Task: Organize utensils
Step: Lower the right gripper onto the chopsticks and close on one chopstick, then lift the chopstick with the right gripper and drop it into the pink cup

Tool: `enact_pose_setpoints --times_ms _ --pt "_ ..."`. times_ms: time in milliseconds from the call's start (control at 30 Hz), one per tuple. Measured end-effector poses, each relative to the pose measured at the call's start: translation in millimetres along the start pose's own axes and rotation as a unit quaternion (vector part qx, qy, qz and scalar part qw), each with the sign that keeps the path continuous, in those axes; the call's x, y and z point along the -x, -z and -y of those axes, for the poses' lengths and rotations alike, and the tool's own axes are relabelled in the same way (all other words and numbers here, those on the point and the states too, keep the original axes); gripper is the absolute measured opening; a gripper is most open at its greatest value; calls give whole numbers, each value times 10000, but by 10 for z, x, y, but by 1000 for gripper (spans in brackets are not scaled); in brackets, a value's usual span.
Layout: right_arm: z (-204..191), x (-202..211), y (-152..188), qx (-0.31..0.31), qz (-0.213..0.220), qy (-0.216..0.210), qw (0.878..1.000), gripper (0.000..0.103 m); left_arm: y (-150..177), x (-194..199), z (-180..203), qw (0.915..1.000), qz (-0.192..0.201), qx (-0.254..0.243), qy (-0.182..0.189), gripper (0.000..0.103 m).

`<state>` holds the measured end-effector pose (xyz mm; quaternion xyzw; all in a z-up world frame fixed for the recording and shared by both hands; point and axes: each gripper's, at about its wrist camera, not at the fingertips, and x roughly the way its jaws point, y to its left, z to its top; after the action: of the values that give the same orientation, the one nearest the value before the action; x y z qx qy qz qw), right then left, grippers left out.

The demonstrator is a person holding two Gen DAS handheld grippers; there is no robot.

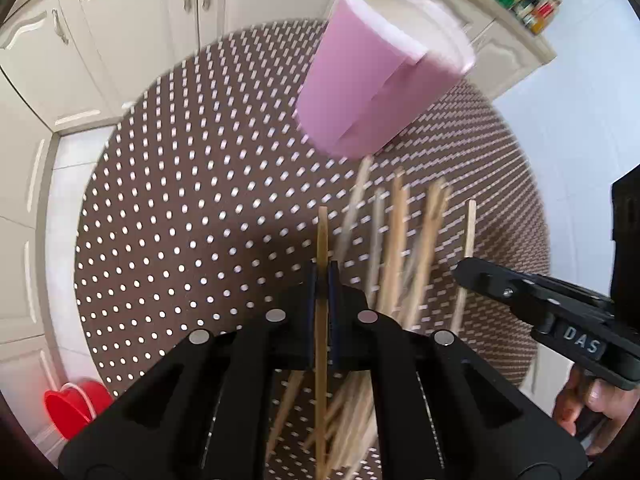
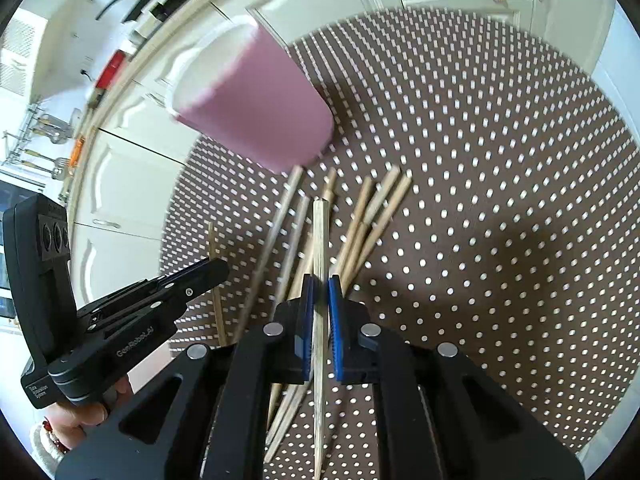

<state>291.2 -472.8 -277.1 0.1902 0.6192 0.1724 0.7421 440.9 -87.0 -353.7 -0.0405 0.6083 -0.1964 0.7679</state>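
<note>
Closed black left tool (image 1: 322, 280) grips one thin wooden chopstick (image 1: 321, 240); the right tool (image 2: 320, 292) likewise pinches a pale chopstick (image 2: 319, 232). Loose wooden chopsticks (image 2: 360, 220) lie on the brown dotted round desk (image 2: 500, 160), near a pink cup (image 2: 256, 108) farther off.

Bright daylight, motion blur, fisheye-warped edges
</note>
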Motion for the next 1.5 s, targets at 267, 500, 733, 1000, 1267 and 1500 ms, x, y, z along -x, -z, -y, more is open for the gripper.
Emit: enact_pose_setpoints --times_ms 267,500,733,1000,1267,1500 --pt "-164 628 -93 400 570 -212 9973 6 -101 670 358 9968 672 -382 222 6" --pt "-464 1053 -94 869 1023 -310 9905 6 -158 1218 590 9900 1268 -518 336 6" --pt "-732 1510 -174 1228 1701 -282 9773 6 -223 1651 765 9791 1908 -599 361 6" --pt "-1015 1900 -544 1660 2730 -70 9476 6 -367 2145 839 9606 2708 -532 322 6" --pt "-1177 1873 -783 2034 3236 148 9240 6 -564 2325 756 9462 3223 -223 159 6" --pt "-1177 1601 -866 2151 3233 275 9211 6 -694 2126 692 9515 3074 -129 24 6"
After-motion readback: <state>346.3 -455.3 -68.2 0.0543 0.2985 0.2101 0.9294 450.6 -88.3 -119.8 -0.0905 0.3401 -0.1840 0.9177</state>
